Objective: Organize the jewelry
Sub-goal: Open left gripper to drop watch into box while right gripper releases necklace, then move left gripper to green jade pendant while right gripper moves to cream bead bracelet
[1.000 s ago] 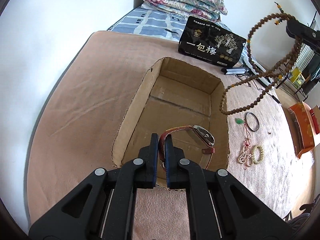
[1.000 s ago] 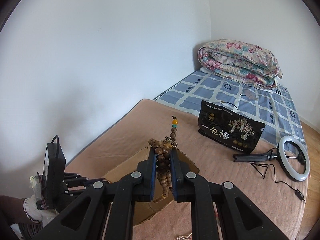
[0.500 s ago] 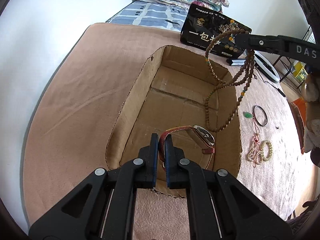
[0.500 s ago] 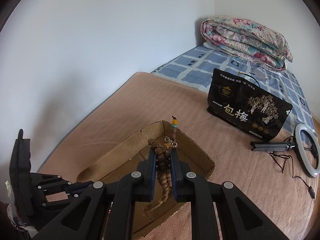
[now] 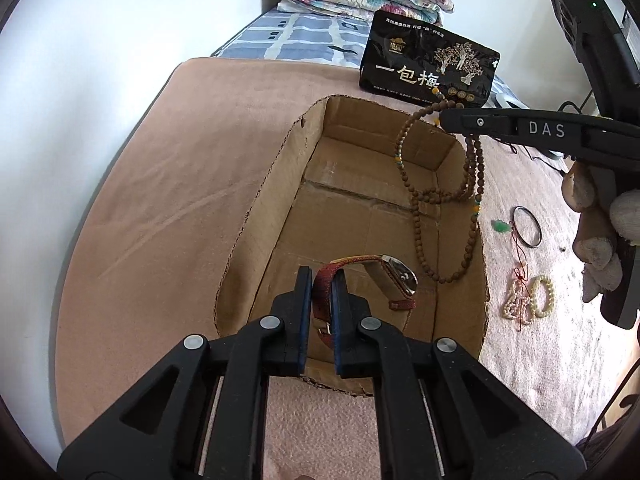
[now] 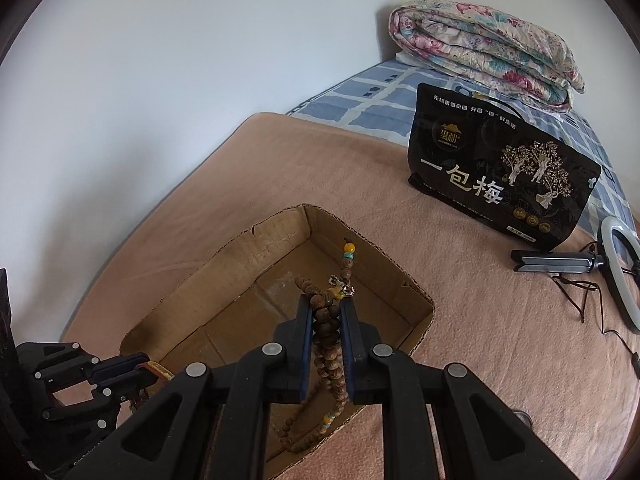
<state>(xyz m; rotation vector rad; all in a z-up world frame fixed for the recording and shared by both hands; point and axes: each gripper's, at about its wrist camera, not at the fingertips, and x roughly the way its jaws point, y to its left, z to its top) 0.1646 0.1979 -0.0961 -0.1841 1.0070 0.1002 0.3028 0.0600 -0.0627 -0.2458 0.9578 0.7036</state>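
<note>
Over the open cardboard box [image 5: 256, 216] on the bed, the left gripper [image 5: 320, 292] has its fingers [image 5: 303, 300] drawn in narrow, clamped on the red strap of a wristwatch [image 5: 396, 276]. The strap sits upright between the two pads, and the watch face juts out to the right of them, hanging above the near end of the box floor.

The right gripper [image 6: 326, 320] also has its fingers [image 6: 307, 332] nearly together, pinching a bunch of strands of a long wooden bead necklace [image 5: 440, 196]. A short tail with a yellow bead sticks up past the fingertips, while the long loops dangle beneath them into the box along its right wall; whether the lowest beads touch the floor I cannot tell.

On the pinkish blanket [image 5: 160, 184] to the right of the box lie a green pendant [image 5: 500, 225], a thin dark bangle [image 5: 528, 227] and a pale pearl bracelet [image 5: 542, 297]. Beyond the box stands a black snack bag [image 5: 428, 60].
</note>
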